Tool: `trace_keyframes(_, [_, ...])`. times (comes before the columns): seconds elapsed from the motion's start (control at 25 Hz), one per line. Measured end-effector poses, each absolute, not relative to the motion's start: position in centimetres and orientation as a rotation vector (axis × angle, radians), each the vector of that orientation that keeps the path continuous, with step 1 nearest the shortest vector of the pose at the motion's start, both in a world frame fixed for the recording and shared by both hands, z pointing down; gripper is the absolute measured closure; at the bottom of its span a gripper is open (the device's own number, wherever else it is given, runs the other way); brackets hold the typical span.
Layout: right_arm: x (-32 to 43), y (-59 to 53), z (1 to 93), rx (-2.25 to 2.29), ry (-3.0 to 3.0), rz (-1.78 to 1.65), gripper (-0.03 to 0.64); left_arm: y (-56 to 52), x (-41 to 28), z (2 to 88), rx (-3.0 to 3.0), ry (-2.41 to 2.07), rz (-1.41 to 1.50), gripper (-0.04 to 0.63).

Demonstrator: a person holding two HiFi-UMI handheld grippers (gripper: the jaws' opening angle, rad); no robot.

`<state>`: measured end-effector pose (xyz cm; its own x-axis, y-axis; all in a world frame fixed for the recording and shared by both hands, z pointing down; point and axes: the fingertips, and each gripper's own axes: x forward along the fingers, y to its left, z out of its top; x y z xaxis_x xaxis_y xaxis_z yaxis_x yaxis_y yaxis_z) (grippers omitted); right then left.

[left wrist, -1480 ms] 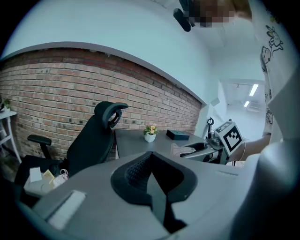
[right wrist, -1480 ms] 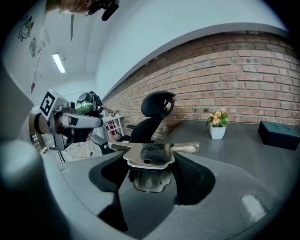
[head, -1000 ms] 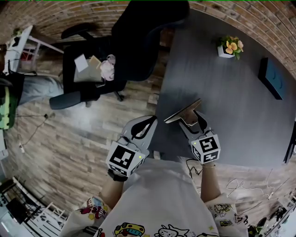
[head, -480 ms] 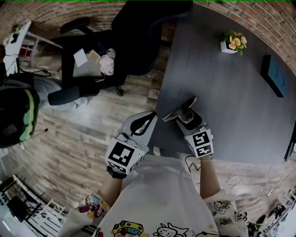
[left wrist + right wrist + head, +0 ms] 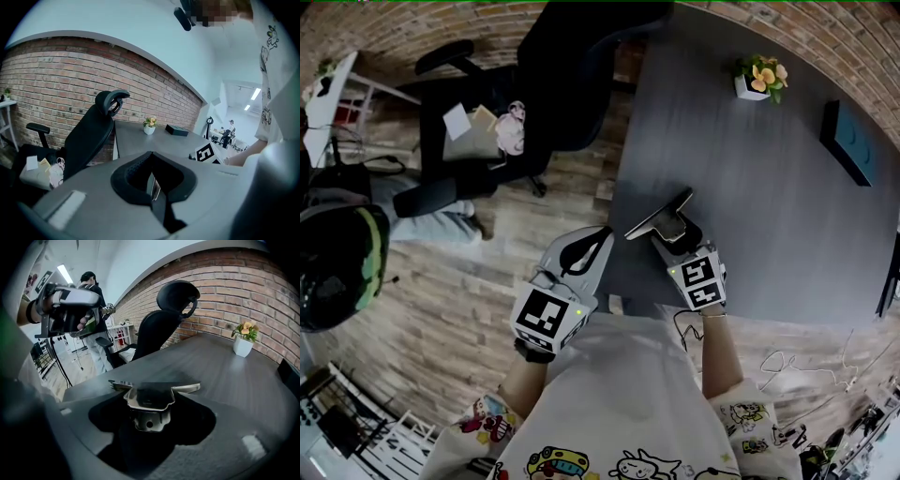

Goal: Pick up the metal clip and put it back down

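The right tool is clenched on the metal clip, its jaws standing wide around the clip's body. The clip's two flat wings stick out to 9 and 3 o'clock beyond the jaws. In the head view the clip sits low over the dark table, close to the table's near corner, with the wooden floor just off toward 9 o'clock. I cannot tell whether the clip's underside touches the tabletop yet. The left tool is clenched on nothing. It hangs off the table over the floor, toward 8 o'clock from the clip. A flower pot stands well apart toward 1 o'clock, and a dark box lies far off at 2 o'clock.

The put-down looks like the step in hand, and the main hazard is the table edge. If the right tool lets go while the clip is tilted or short of the surface, the clip could land on one wing, then tip or skid. With so little table on its 9 o'clock side it may go over onto the floor. The polished metal may also slip in a loosening grip and twist before it settles. Seating it flat first, and nudging it toward 2 o'clock, would lessen both risks.
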<state>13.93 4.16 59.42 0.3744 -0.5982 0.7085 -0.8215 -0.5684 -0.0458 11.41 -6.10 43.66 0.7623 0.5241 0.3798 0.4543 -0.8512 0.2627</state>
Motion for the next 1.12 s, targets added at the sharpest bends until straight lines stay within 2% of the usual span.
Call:
trace_keyframes(0.56, [14.3, 5.0, 55.5, 2.462, -1.238, 0.892, 0.298, -5.7, 11.3, 42.2, 2.838, 0.797, 0.609, 0.575])
trace_keyframes(1.12, [16.1, 5.7, 45.1, 2.663, -1.221, 0.567, 0.298, -5.8, 12.5, 38.3, 2.908, 0.813, 0.433, 0.574])
